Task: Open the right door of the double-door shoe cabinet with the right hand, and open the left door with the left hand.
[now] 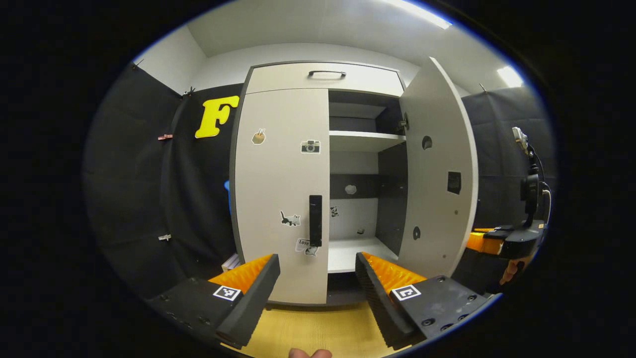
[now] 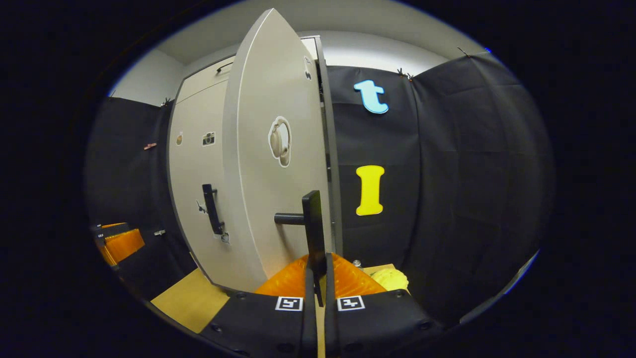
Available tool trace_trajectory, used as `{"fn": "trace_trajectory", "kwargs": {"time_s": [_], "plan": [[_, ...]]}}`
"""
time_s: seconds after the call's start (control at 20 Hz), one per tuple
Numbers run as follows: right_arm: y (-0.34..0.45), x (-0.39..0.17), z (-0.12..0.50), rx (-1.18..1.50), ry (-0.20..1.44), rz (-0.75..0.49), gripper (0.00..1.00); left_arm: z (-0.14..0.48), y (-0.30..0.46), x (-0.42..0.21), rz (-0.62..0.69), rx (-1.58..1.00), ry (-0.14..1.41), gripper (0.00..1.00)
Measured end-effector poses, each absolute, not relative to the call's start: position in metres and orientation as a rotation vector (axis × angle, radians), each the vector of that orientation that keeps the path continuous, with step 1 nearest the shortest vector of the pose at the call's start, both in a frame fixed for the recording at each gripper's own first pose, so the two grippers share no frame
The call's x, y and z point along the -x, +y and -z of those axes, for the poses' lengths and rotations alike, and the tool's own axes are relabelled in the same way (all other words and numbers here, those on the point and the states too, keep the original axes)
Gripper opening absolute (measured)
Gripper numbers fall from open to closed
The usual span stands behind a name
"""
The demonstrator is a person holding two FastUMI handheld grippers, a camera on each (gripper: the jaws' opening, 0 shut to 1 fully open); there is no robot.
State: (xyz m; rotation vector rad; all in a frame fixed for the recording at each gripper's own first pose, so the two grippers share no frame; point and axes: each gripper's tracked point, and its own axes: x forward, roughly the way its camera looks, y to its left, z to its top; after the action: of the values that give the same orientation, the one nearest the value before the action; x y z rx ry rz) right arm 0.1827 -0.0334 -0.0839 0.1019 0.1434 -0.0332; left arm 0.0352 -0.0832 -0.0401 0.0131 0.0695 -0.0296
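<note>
Left gripper view: cabinet [image 1: 323,79] right door [image 1: 437,169] open, shelves [image 1: 362,140] bare.

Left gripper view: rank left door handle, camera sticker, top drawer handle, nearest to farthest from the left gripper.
From the left gripper:
1. Left door handle, just above the fingertips, on the shut left door.
2. Camera sticker, higher on that door.
3. Top drawer handle, at the cabinet's top.

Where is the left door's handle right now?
In the left gripper view, the handle sits on the shut left door, ahead of the open left gripper.
</note>
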Motion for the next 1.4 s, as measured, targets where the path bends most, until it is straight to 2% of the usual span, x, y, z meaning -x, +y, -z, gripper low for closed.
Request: {"fn": "trace_trajectory", "kwargs": {"time_s": [0.1,0.15,0.6,0.7,0.8,0.85,0.95,1.0,1.05,1.1,1.15,1.2,1.4], "plan": [[-0.046,-0.183,0.082,-0.111,0.136,0.053,0.07,0.040,-0.090,-0.038,0.044,-0.004,0.069,0.95],[-0.038,-0.183,0.088,-0.146,0.171,0.018,0.05,0.040,-0.093,-0.040,0.050,-0.001,0.069,0.95],[-0.037,-0.178,0.085,-0.175,0.157,0.020,0.09,0.038,-0.100,-0.059,0.039,-0.029,0.065,0.94],[-0.040,-0.176,0.086,-0.173,0.161,0.034,0.15,0.036,-0.099,-0.071,0.030,-0.033,0.058,0.94],[-0.044,-0.174,0.084,-0.169,0.154,0.056,0.30,0.039,-0.102,-0.085,0.048,-0.039,0.070,0.94],[-0.045,-0.172,0.083,-0.169,0.145,0.064,0.41,0.038,-0.101,-0.092,0.049,-0.044,0.068,0.92],[-0.049,-0.174,0.079,-0.156,0.126,0.084,0.46,0.037,-0.101,-0.109,0.045,-0.044,0.053,0.95],[-0.054,-0.169,0.075,-0.144,0.110,0.100,0.53,0.038,-0.099,-0.118,0.040,-0.041,0.048,0.95],[-0.056,-0.170,0.073,-0.143,0.101,0.105,0.68,0.040,-0.097,-0.127,0.035,-0.038,0.048,0.92],[-0.052,-0.168,0.068,-0.156,0.096,0.096,0.70,0.042,-0.095,-0.136,0.027,-0.036,0.050,0.92],[-0.052,-0.168,0.068,-0.165,0.091,0.100,0.86,0.045,-0.093,-0.145,0.022,-0.035,0.058,0.92],[-0.053,-0.164,0.065,-0.164,0.084,0.111,0.86,0.047,-0.090,-0.154,0.015,-0.035,0.061,0.95],[-0.060,-0.158,0.062,-0.129,0.068,0.147,0.89,0.052,-0.078,-0.188,-0.016,-0.035,0.058,0.94]]}}
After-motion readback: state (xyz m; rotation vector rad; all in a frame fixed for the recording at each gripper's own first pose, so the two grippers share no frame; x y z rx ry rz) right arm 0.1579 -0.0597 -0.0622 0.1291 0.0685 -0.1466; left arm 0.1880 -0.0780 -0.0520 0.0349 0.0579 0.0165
